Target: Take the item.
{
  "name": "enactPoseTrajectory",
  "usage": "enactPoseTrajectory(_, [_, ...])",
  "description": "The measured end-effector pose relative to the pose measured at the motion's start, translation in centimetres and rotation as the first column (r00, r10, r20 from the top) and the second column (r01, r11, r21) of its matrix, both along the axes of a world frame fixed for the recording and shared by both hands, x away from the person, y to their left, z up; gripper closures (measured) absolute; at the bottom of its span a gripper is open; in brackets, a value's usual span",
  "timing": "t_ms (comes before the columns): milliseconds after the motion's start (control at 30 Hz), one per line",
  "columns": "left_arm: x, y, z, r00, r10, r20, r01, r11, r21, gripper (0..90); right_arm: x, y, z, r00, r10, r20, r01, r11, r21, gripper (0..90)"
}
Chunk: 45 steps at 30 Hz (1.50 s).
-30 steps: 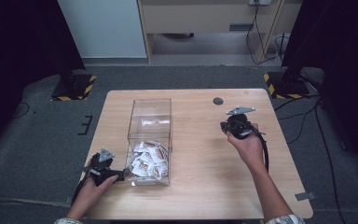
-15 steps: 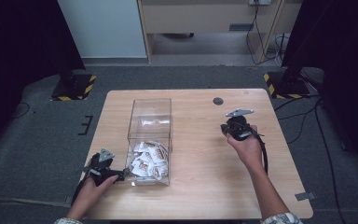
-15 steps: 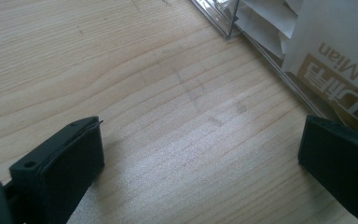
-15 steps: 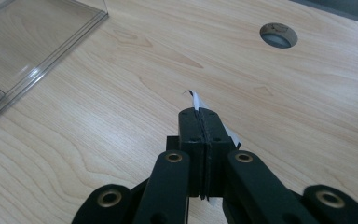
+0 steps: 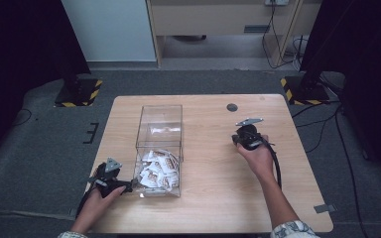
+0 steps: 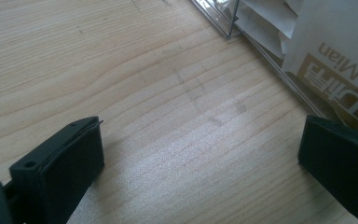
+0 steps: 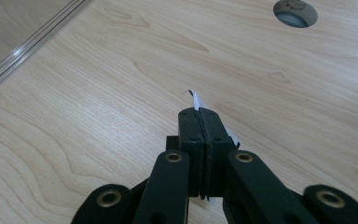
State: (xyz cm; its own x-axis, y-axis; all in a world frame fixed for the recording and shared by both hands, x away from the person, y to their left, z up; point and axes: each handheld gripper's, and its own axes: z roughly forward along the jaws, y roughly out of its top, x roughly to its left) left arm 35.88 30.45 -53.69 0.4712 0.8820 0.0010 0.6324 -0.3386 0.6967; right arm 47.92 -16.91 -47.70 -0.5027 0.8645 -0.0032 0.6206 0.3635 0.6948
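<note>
The wooden table spreads out under my hands, pale and bare over most of its top, with a small round hole near the far edge. On its left half stands a clear plastic box, long and open at the top, with its near end close to my left hand. A heap of white packets with brown print fills the near end of that box; the far end looks empty apart from some glare on the wall.

My left gripper lies low at the near left corner of the table, pointing toward the near corner of the box. Its jaws are spread wide with nothing between them but bare wood. In the left gripper view the corner of the box sits just beyond the jaws, and one printed packet presses against the clear wall right beside my right-hand jaw.

My right gripper is out over the right half of the table, well apart from the box, my hand wrapped behind it. Its jaws are pressed together on a thin white slip, whose curled tip pokes out past the jaw ends, with another edge showing beside the jaws. I cannot tell what the slip is.
</note>
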Motion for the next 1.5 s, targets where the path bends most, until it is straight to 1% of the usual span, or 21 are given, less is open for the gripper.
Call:
enactPoseTrajectory(200, [0.0,0.0,0.0,1.0000,0.000,0.000,0.000,1.0000,0.000,0.0,0.4,0.2,-0.7,0.9999,-0.008,-0.010,0.008,1.0000,-0.005,89.1])
enactPoseTrajectory(433, [0.0,0.0,0.0,1.0000,0.000,0.000,0.000,1.0000,0.000,0.0,0.7,0.0,-0.9,0.9995,-0.022,-0.024,0.022,0.9998,-0.004,88.3])
enactPoseTrajectory(633, [0.0,0.0,0.0,1.0000,0.000,0.000,0.000,1.0000,0.000,0.0,0.6,0.0,-0.9,0.9995,-0.027,-0.016,0.027,0.9996,-0.004,86.1])
enactPoseTrajectory(767, [0.0,0.0,0.0,1.0000,0.000,0.000,0.000,1.0000,0.000,0.0,0.5,0.1,-0.7,0.9994,-0.032,-0.015,0.032,0.9995,0.004,79.1])
enactPoseTrajectory(1000, [0.0,0.0,0.0,1.0000,0.000,0.000,0.000,1.0000,0.000,0.0,0.0,0.0,0.2,0.9992,-0.040,-0.004,0.040,0.9990,0.022,63.3])
enactPoseTrajectory(1100, [0.0,0.0,0.0,1.0000,0.000,0.000,0.000,1.0000,0.000,0.0,-0.3,0.0,0.7,0.9990,-0.044,0.009,0.043,0.9981,0.043,56.7])
enactPoseTrajectory(1133, [0.0,0.0,0.0,1.0000,0.000,0.000,0.000,1.0000,0.001,0.0,-0.4,0.0,0.8,0.9989,-0.045,0.011,0.044,0.9979,0.047,54.0])
enactPoseTrajectory(1233, [0.0,0.0,0.0,1.0000,0.000,0.000,0.000,1.0000,0.001,0.0,-0.6,0.0,1.2,0.9983,-0.056,0.015,0.055,0.9965,0.063,40.7])
enactPoseTrajectory(1267, [0.0,0.0,0.0,1.0000,0.000,0.000,0.000,1.0000,0.000,0.0,-0.7,0.0,1.3,0.9979,-0.060,0.026,0.058,0.9960,0.069,35.1])
enactPoseTrajectory(1300, [0.0,0.0,0.0,1.0000,0.000,0.000,0.000,1.0000,0.000,0.0,-0.8,0.0,1.4,0.9975,-0.063,0.033,0.060,0.9955,0.073,32.0])
enactPoseTrajectory(1367, [0.0,0.0,0.0,1.0000,0.000,0.000,0.000,1.0000,0.000,0.0,-1.3,0.1,1.5,0.9964,-0.069,0.049,0.066,0.9958,0.062,22.2])
enactPoseTrajectory(1433, [0.0,0.0,0.0,1.0000,0.000,0.000,0.000,1.0000,0.000,0.0,-1.7,0.1,1.7,0.9957,-0.072,0.058,0.069,0.9956,0.064,18.2])
enactPoseTrajectory(1500, [0.0,0.0,0.0,1.0000,0.000,0.000,0.000,1.0000,0.000,0.0,-2.3,0.0,1.7,0.9958,-0.069,0.059,0.065,0.9950,0.076,14.4])
